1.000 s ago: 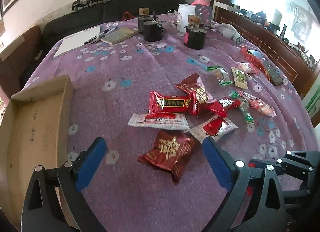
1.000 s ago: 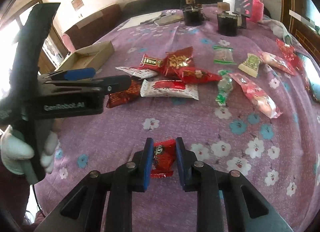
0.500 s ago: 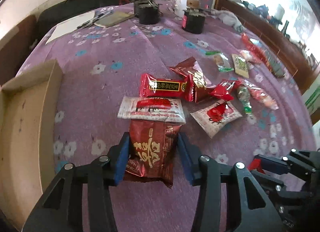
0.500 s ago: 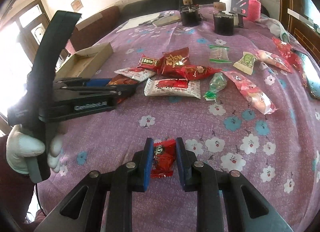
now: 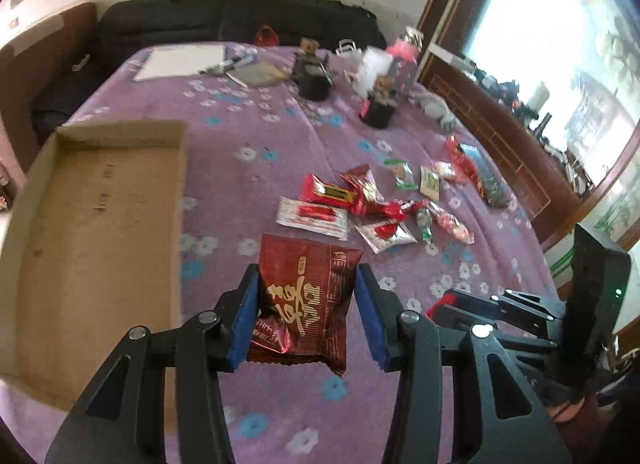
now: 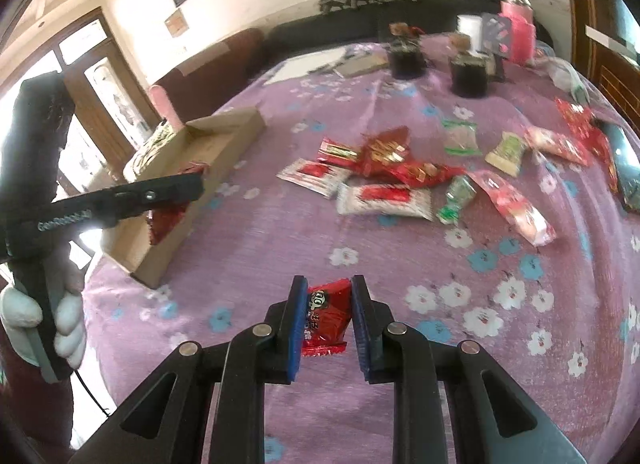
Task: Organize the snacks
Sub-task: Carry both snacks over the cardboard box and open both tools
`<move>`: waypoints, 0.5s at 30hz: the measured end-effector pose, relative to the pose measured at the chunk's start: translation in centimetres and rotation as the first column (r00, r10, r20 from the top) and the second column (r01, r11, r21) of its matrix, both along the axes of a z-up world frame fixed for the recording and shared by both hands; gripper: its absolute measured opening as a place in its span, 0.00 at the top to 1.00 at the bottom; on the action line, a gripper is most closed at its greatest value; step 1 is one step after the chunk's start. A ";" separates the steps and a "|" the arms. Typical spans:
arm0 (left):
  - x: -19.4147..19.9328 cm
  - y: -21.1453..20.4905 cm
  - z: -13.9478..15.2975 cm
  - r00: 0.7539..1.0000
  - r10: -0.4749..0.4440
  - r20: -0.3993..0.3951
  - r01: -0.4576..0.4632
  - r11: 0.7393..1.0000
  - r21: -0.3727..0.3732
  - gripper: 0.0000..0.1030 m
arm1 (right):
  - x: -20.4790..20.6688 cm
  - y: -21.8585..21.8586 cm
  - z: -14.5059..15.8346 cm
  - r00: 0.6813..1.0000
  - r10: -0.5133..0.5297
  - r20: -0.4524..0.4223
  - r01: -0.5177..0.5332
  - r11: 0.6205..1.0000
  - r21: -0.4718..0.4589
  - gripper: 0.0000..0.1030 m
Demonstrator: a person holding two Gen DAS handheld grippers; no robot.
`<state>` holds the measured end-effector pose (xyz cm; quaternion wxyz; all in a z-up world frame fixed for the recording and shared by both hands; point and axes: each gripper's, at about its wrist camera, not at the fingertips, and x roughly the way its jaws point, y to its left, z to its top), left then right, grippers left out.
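Note:
My left gripper (image 5: 306, 314) is shut on a dark red snack packet (image 5: 306, 300) and holds it above the purple flowered cloth, just right of the open cardboard box (image 5: 100, 223). From the right wrist view the left gripper (image 6: 176, 187) hangs with the packet (image 6: 166, 219) over the box's (image 6: 216, 143) near side. My right gripper (image 6: 326, 320) is shut on a small bright red snack packet (image 6: 326, 318), held low over the cloth. A pile of several red, white and green snack packets (image 5: 360, 207) lies in the middle of the table, also in the right wrist view (image 6: 400, 179).
Two black jars (image 6: 468, 75) with cork lids, a pink bottle (image 6: 516, 35), a white cup and a notebook with pens (image 5: 180, 61) stand at the far end. A dark sofa runs behind the table. A wooden sill (image 5: 500, 143) lines the right side.
My left gripper closed on the dark red packet, lifted it off the cloth and carried it left toward the box. My right gripper kept its hold on the small red packet and rose slightly.

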<state>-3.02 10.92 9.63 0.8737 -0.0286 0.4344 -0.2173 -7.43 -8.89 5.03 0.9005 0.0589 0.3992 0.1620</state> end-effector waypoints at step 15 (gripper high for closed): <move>11.4 13.7 1.7 0.959 0.276 -0.065 -0.282 0.953 -0.115 0.56 | 13.8 13.5 7.7 0.978 0.209 -0.024 -0.198 0.954 0.224 0.79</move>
